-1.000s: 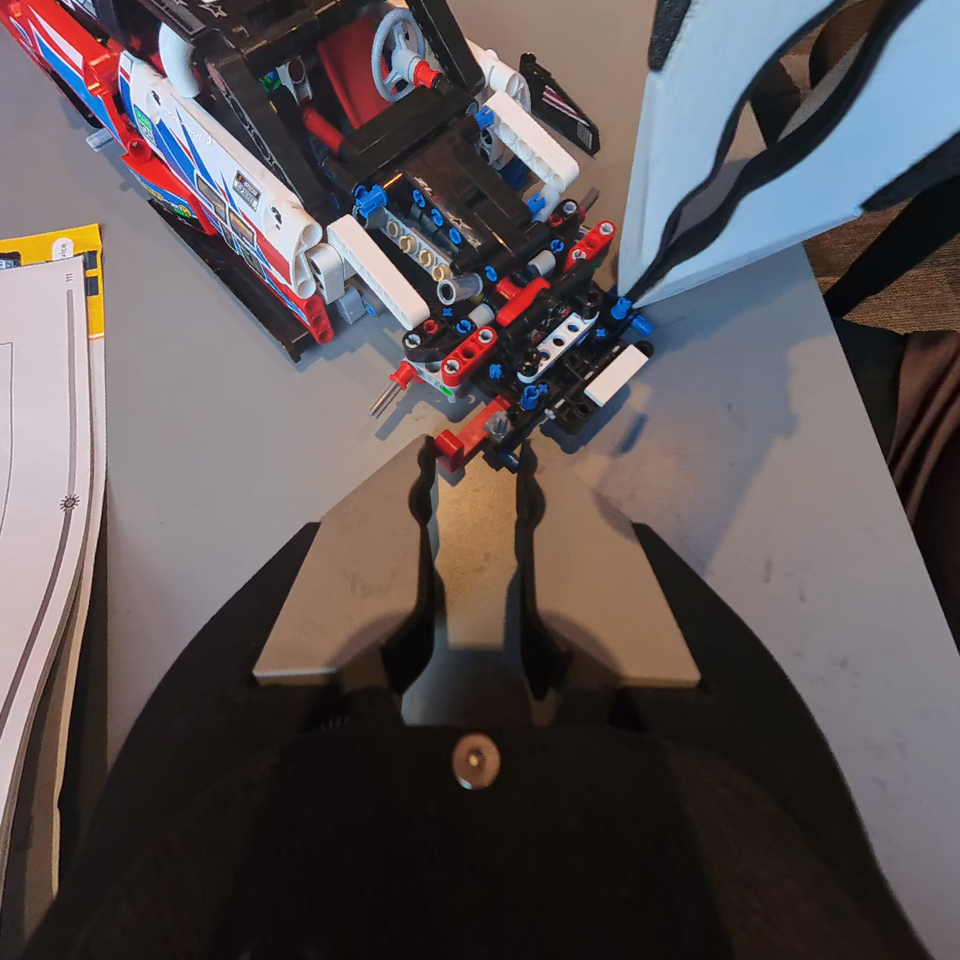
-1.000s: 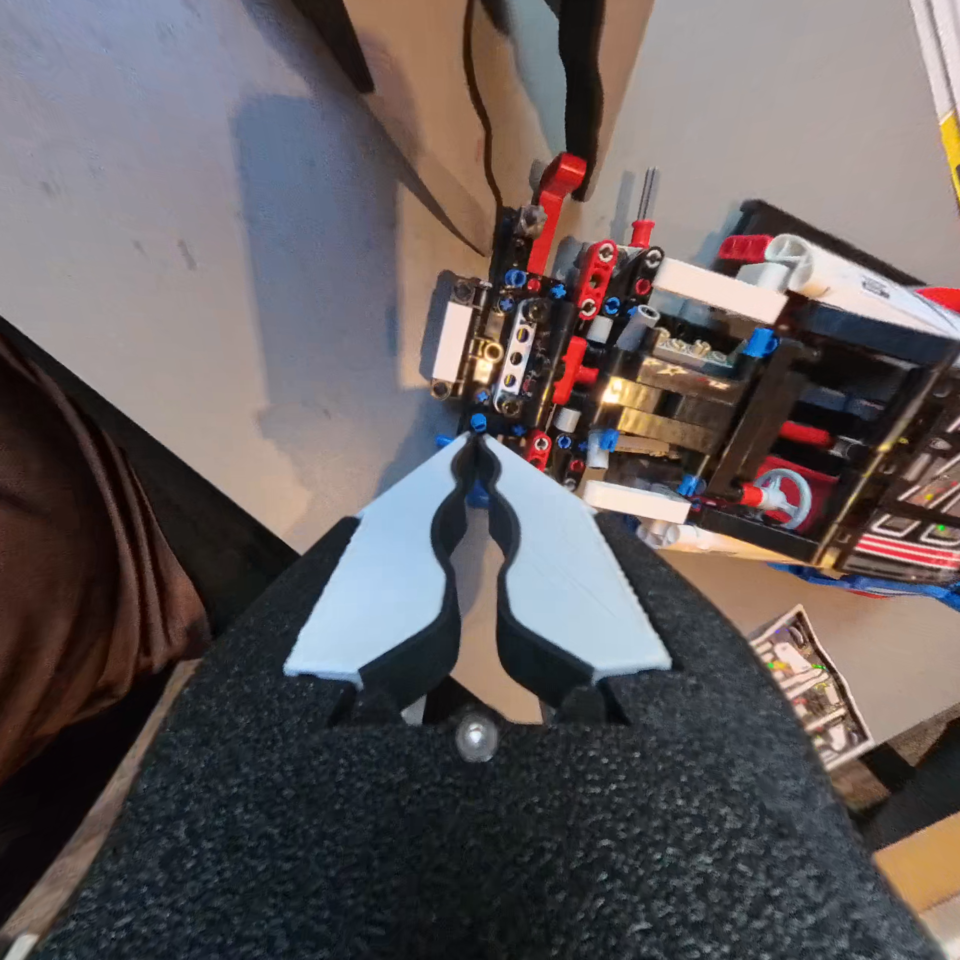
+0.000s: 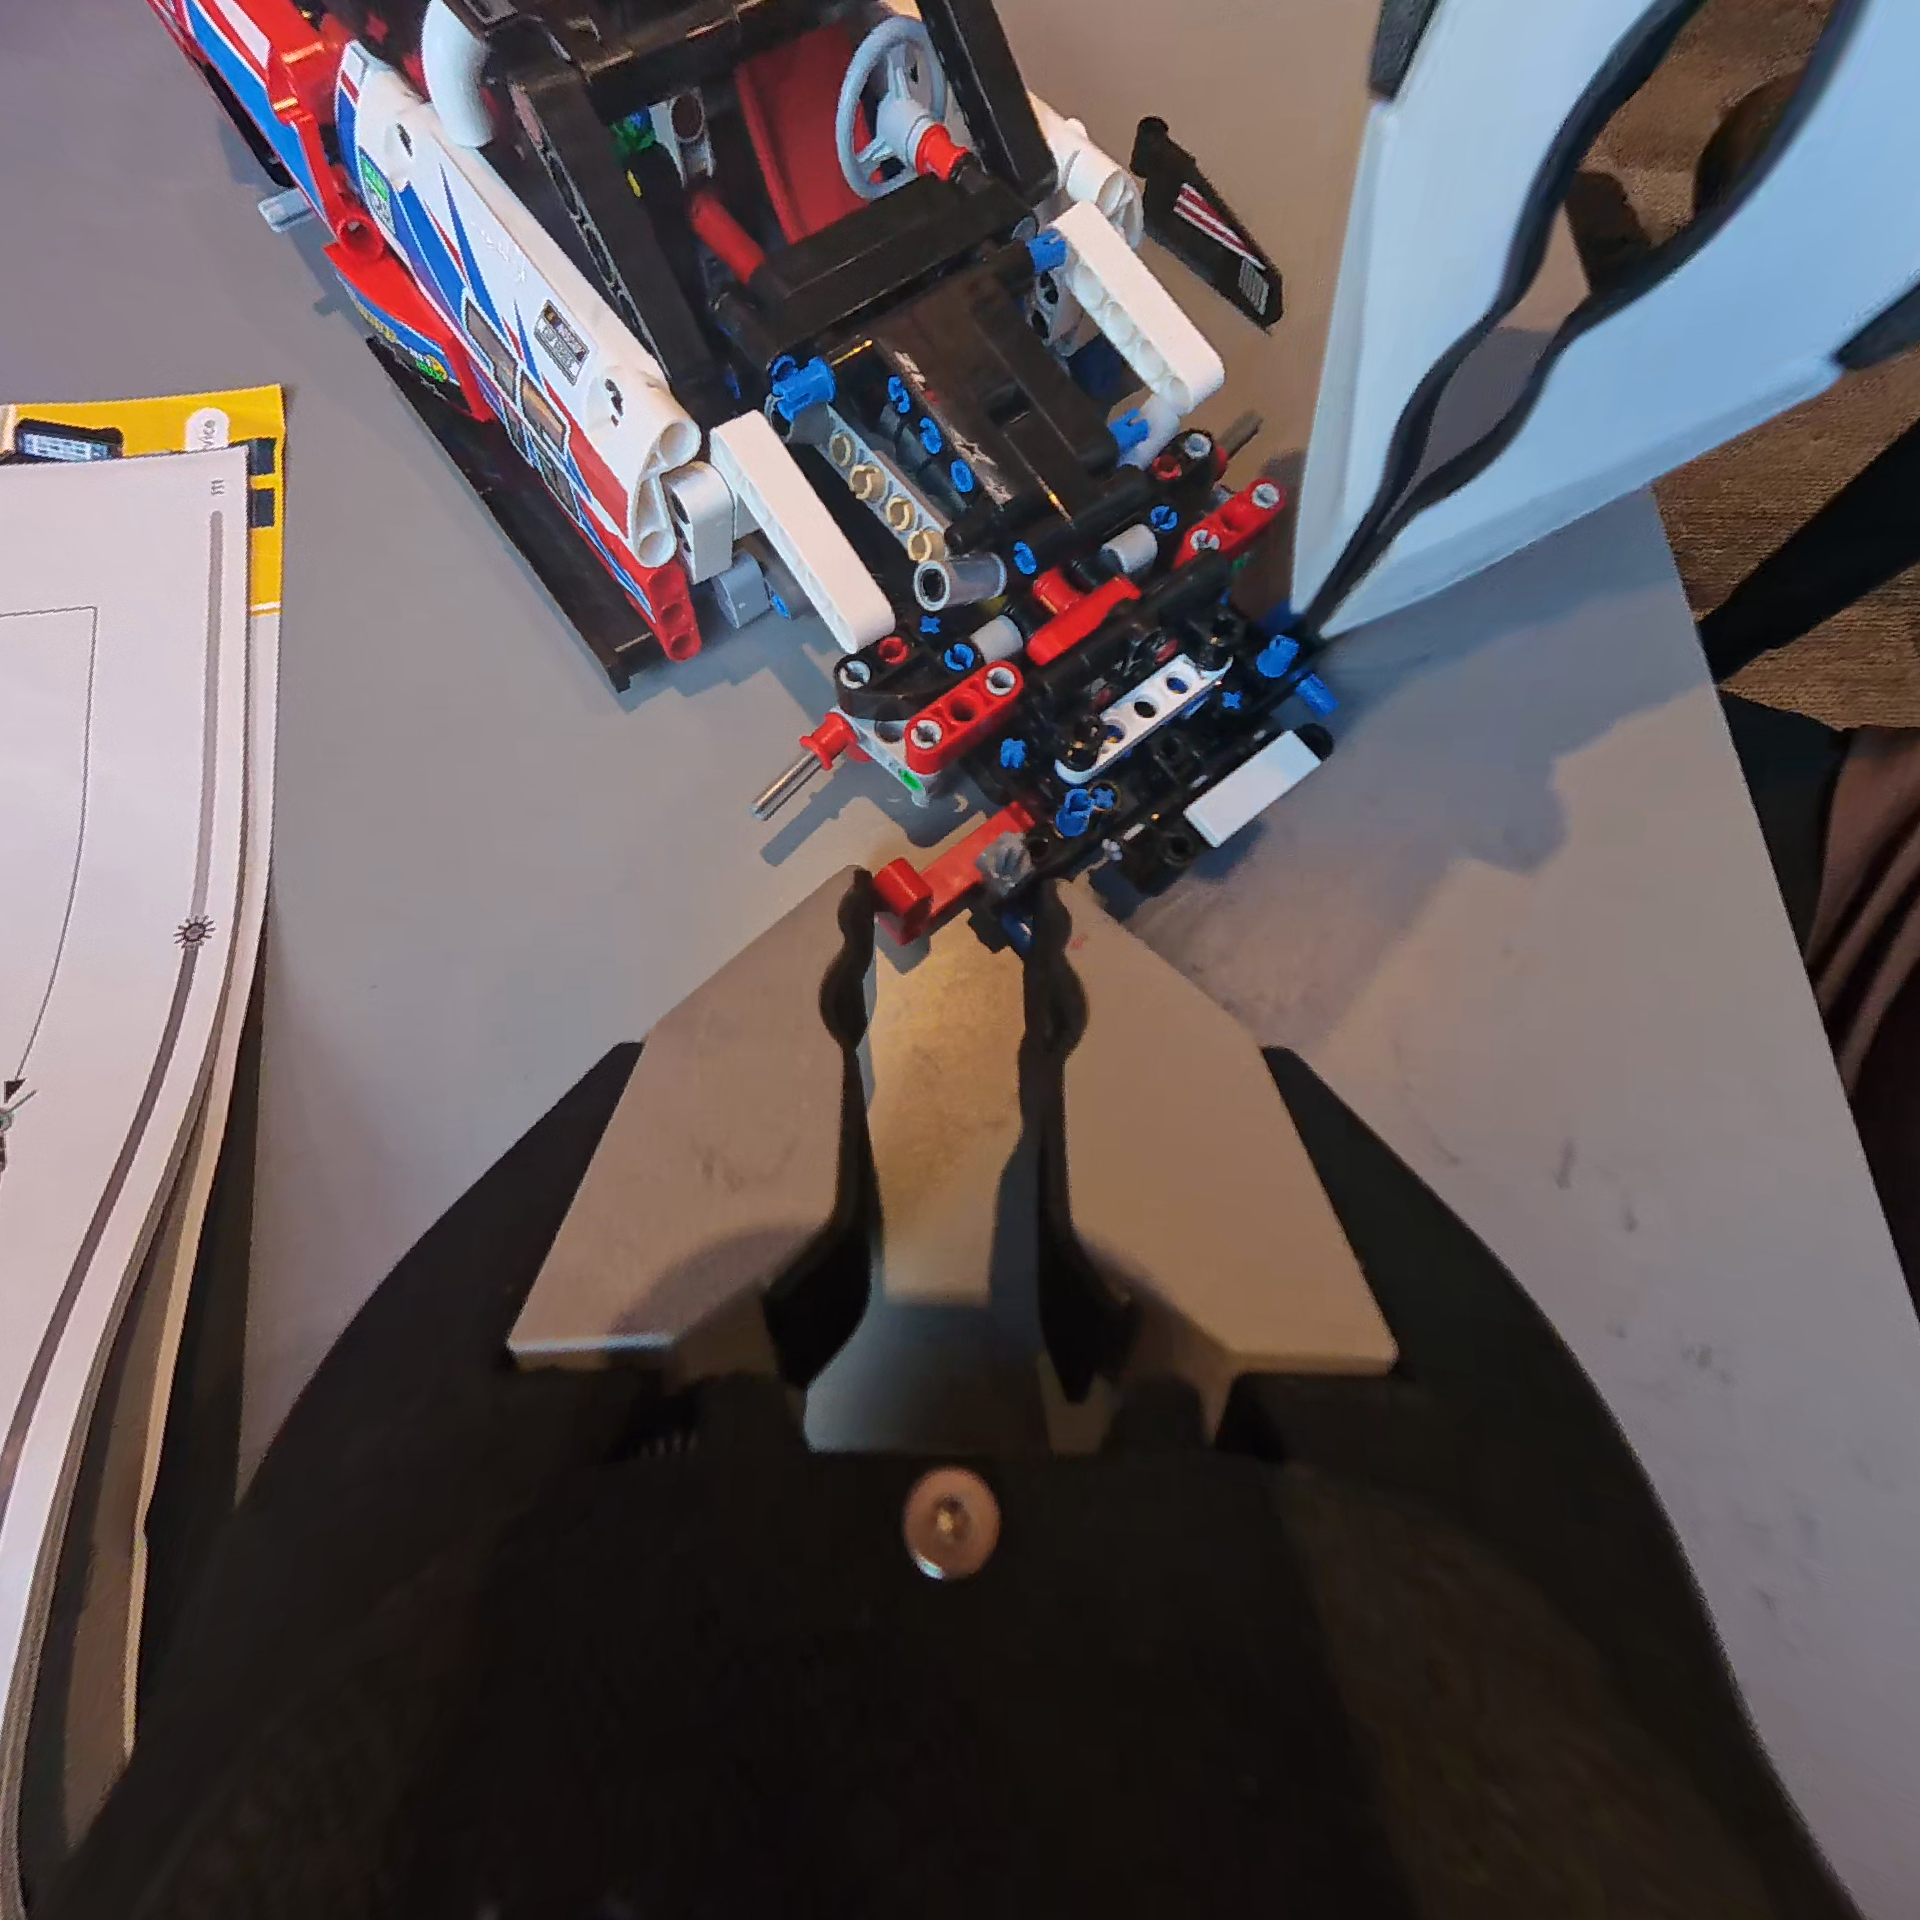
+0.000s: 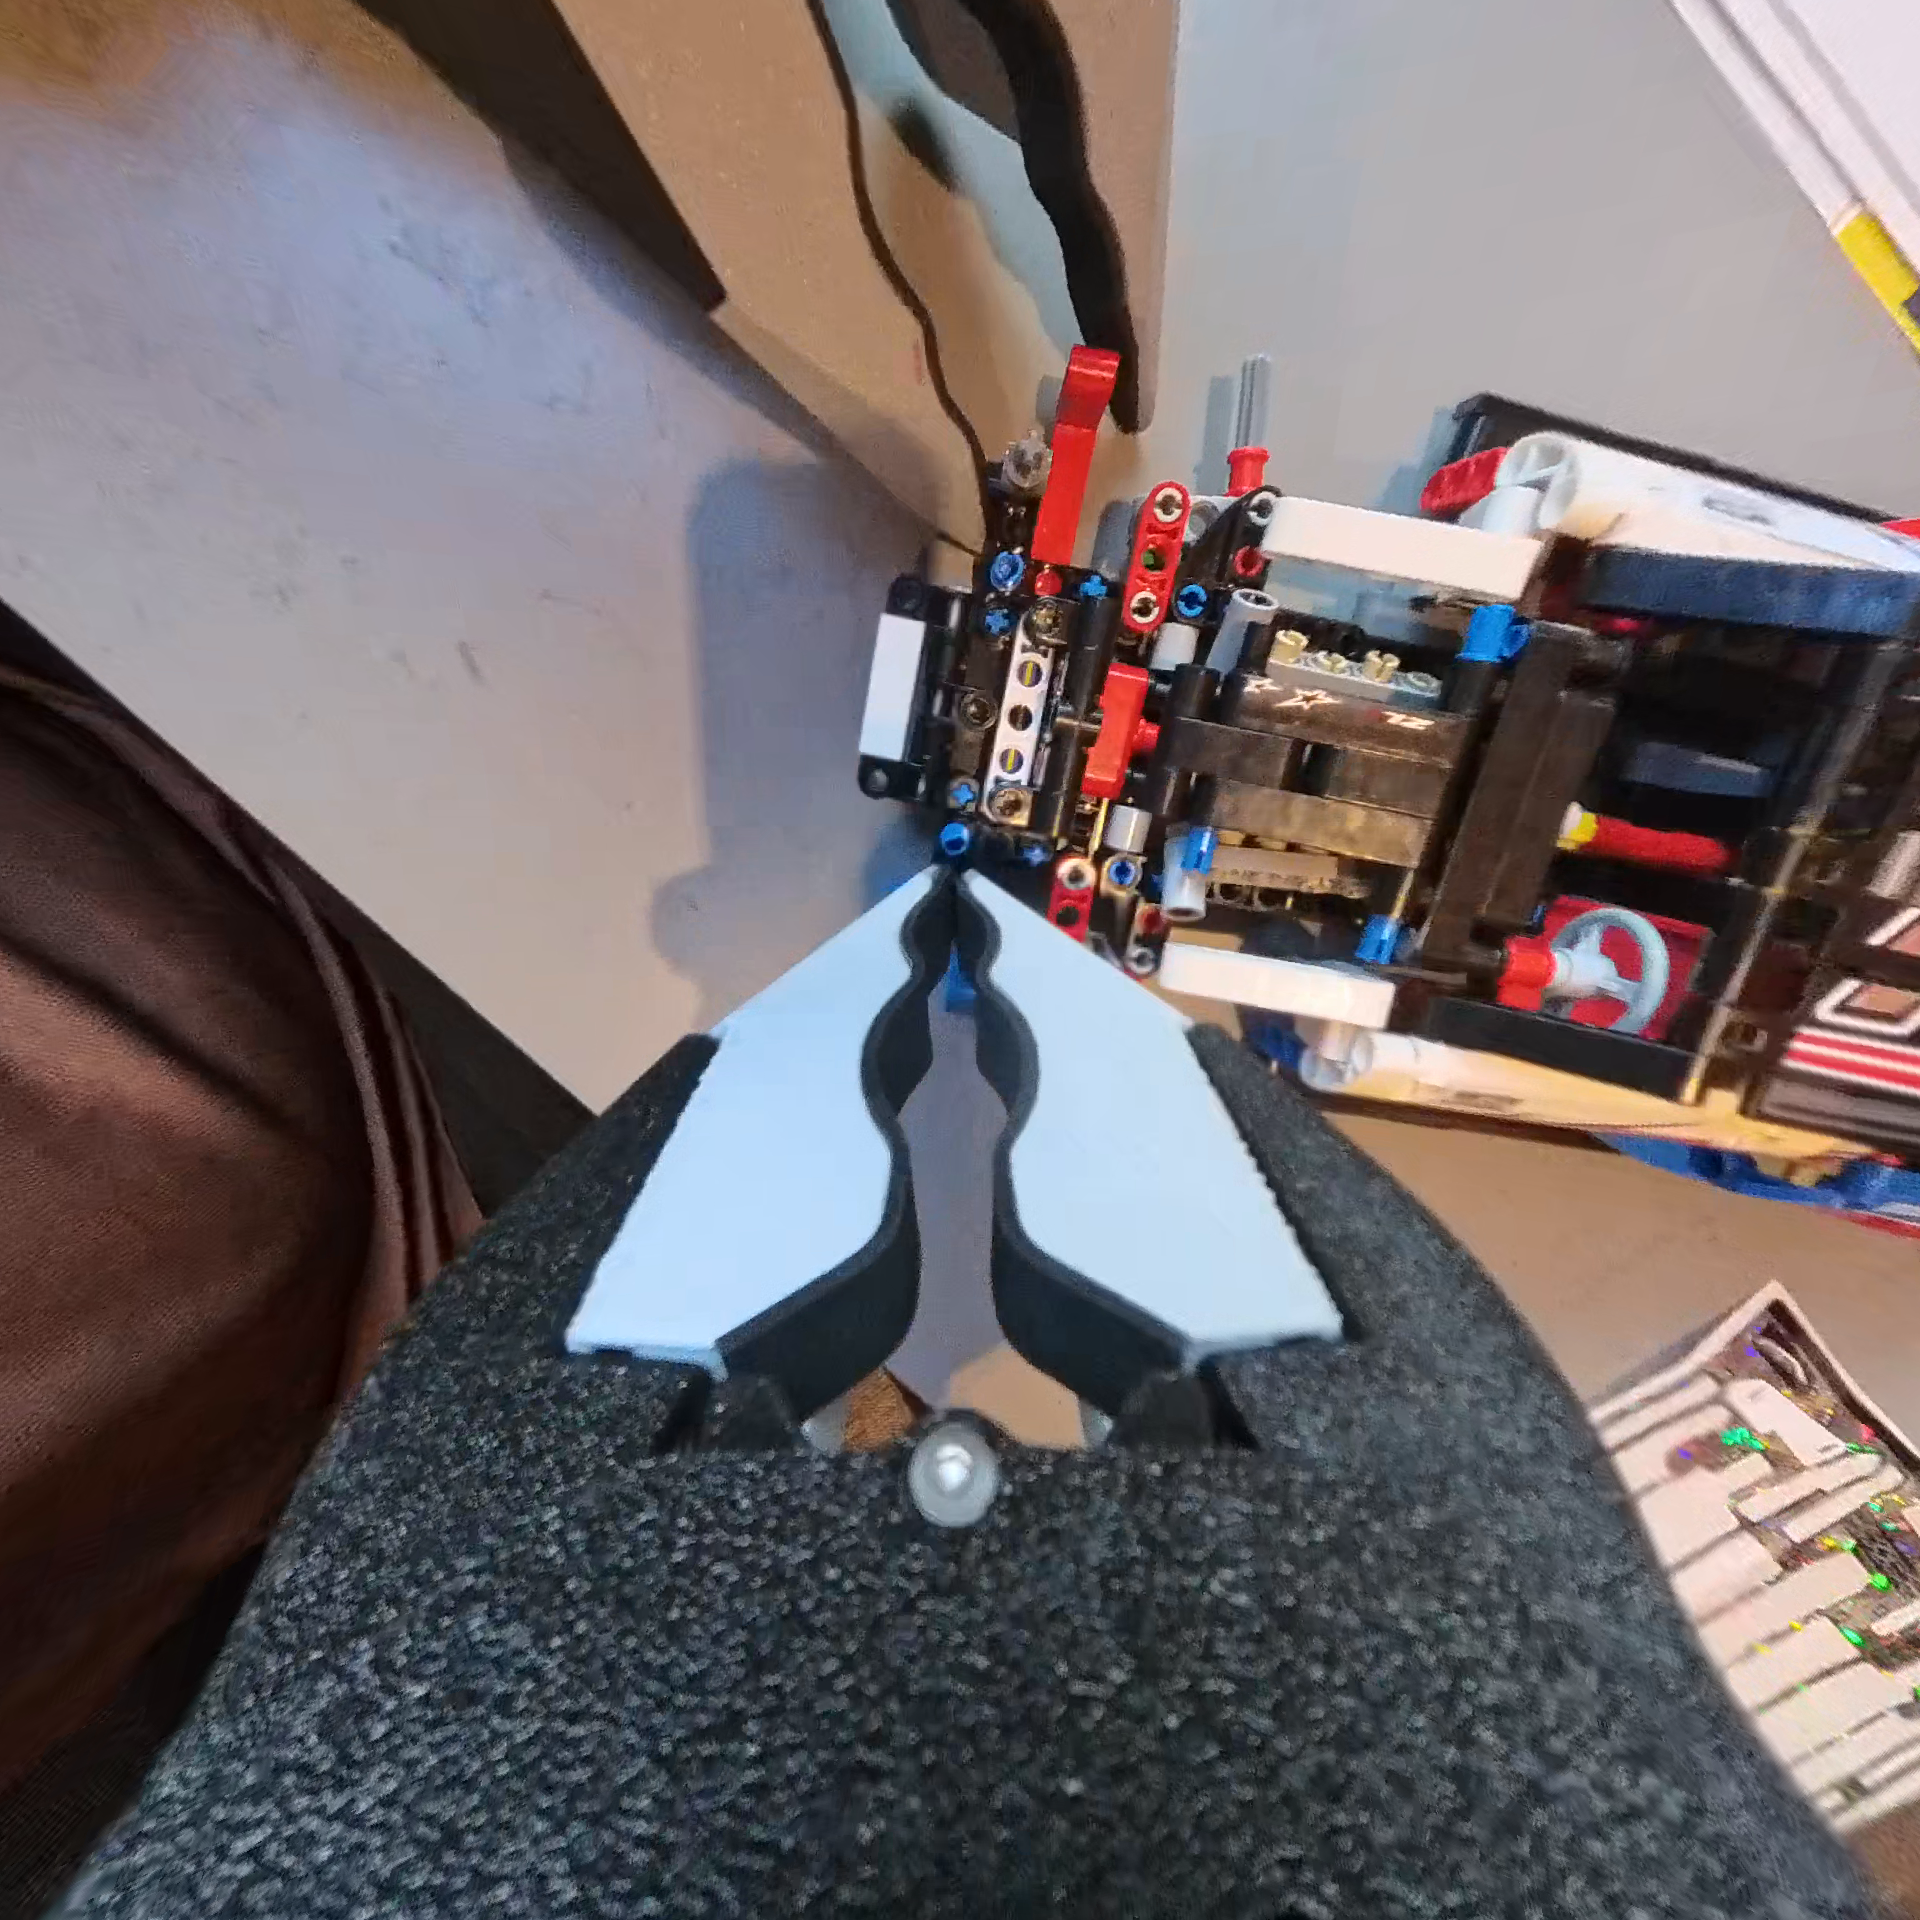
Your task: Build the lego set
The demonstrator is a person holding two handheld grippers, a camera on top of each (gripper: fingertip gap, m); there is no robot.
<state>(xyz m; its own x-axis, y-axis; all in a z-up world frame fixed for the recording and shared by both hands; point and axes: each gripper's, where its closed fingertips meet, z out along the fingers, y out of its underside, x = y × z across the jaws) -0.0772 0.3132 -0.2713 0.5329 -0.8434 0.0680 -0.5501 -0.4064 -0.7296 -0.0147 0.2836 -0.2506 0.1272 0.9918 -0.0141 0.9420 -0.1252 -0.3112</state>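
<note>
The partly built red, white, blue and black Lego car (image 3: 790, 436) lies on the grey counter (image 3: 1455, 1091), its open chassis end between both tools. The left tool (image 3: 951, 914), grey-fingered, is spread, its tips flanking the red lever piece (image 3: 935, 878) at the chassis end. The right tool (image 4: 954, 894), pale blue with black pads, is pressed together on a small blue pin (image 4: 958, 982) at the chassis side.

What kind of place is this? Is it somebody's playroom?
Probably a desk or hobby table indoors, though little of the room shows. A half-built Lego car sits on a plain grey tabletop, with an open instruction booklet beside it and carpet-like floor past the table's edge.
</note>
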